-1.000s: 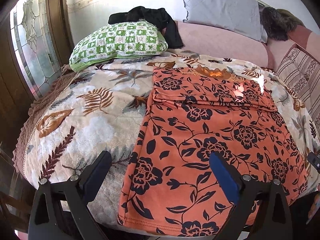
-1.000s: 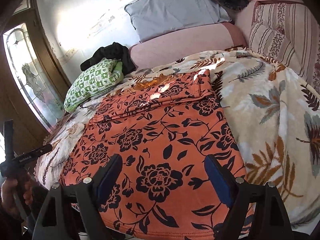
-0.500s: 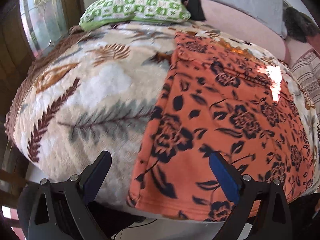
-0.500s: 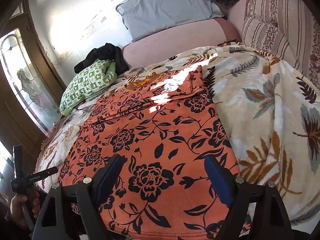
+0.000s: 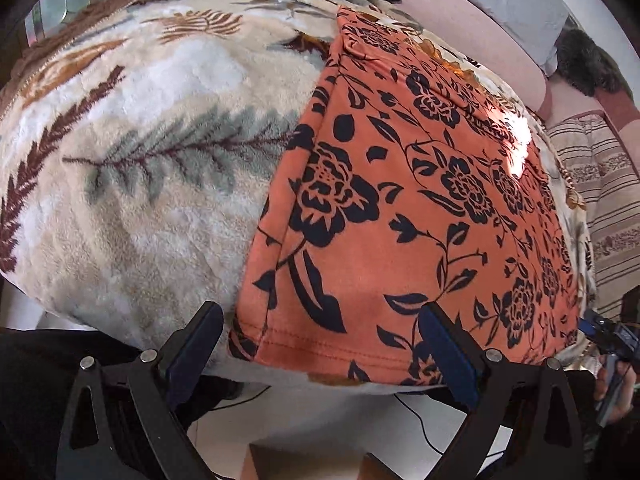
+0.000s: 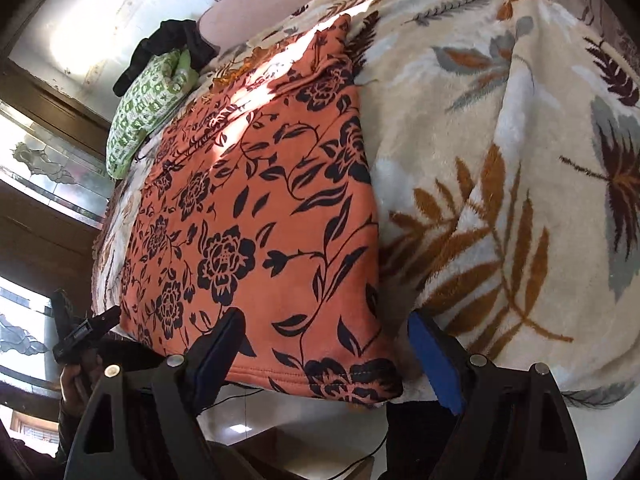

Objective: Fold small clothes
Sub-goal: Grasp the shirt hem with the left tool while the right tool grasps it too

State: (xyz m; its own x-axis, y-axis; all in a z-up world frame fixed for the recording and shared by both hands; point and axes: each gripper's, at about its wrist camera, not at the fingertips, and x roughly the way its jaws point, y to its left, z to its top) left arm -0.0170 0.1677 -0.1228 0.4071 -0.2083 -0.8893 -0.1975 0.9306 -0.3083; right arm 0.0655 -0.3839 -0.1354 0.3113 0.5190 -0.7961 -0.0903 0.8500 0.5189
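The orange garment (image 5: 420,200) with black flowers lies flat on the blanket (image 5: 140,160), and its near hem hangs a little over the bed edge, just in front of both grippers.

In the left wrist view, the left gripper (image 5: 320,350) has its jaws wide apart. The garment's near left corner sits in the gap between the two fingers (image 5: 196,344), closer to the left one. The pads do not press on the cloth, so nothing is grasped.

In the right wrist view, the right gripper (image 6: 324,354) is also released. Its jaws have just been closing a little, but there is still space on both sides. The garment's near right corner lies between its fingers (image 6: 218,348), and its right edge runs away from the gap up the picture. The left finger overlaps the hem in the picture; whether it touches I cannot tell.

There is one garment, with a folded band across its far end. There are two grippers, each with two blue-padded fingers. Beyond the fingers lie one green patterned pillow (image 6: 148,108), one black cloth (image 6: 172,46) beside it, and one grey cushion (image 5: 500,0). At the left edge of the right wrist view a hand (image 6: 74,380) holds the other gripper.

No readable writing or brand shows.
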